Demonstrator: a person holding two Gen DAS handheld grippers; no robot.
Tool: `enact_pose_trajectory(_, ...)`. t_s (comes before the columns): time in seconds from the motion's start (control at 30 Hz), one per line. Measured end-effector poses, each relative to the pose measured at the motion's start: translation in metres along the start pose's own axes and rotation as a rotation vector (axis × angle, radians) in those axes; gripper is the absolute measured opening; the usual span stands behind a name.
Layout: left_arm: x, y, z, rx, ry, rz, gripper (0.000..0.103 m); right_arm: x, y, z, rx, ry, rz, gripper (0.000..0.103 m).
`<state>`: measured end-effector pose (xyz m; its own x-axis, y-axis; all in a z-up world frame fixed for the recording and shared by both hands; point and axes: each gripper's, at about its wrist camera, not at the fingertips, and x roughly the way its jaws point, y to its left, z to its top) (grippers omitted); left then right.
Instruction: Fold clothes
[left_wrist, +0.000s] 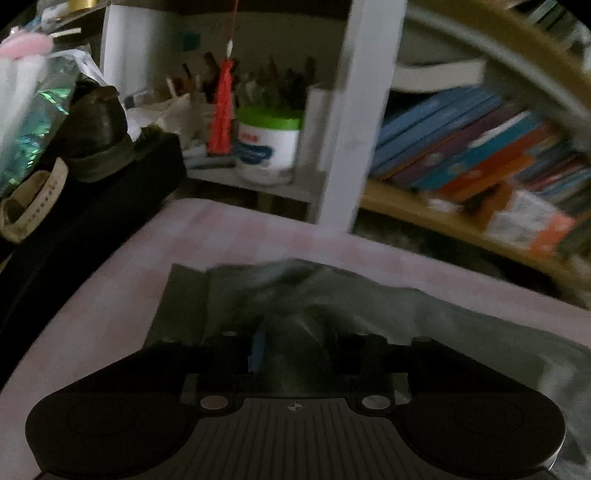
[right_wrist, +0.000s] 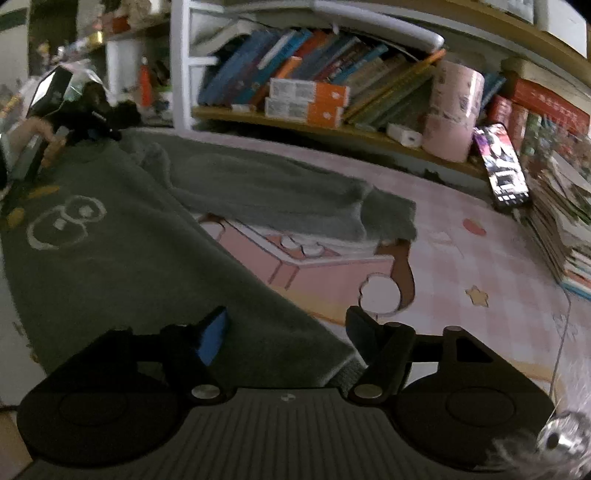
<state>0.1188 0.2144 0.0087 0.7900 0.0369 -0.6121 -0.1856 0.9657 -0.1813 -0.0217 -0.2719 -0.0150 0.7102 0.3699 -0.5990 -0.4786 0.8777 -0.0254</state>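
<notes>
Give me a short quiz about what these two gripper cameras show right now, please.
1. True or false: the right gripper has its jaws spread open over the hem of the green sweater.
2. Which lies spread out across the pink mat? A) a sleeve B) a towel C) trousers
3. Fill in: cloth is bunched between the jaws of the ___ gripper.

Key: 1 true; 2 A; 3 left
</notes>
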Motion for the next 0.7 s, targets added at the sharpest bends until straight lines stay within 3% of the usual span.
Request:
enact_pose_trajectory(0.13,-0.050,-0.009,-0.030,0.075,0.001,-0.091,0.035,0.000,-0.013,0.033,-0.018,-0.037,-0.006,0.060)
enact_pose_trajectory(0.2,-0.071,-0.017,-0.047,0.120,0.001,-0.115,0.035,0.012,-0.022,0.057,-0.046,-0.043,-0.023,0.046)
enact_pose_trajectory(0.27,-0.086,-0.022,-0.063,0.149,0.002,-0.130,0.035,0.031,-0.033,0.080,-0.053,-0.032,-0.037,0.040)
enact_pose_trajectory(0.4,-0.103,-0.025,-0.087,0.182,0.004,-0.108,0.035,0.074,-0.049,0.104,-0.001,0.017,-0.049,0.028)
enact_pose_trajectory(0.7,-0.109,-0.006,-0.106,0.155,0.035,-0.064,0.038,0.146,-0.074,0.120,0.100,0.099,-0.109,0.019)
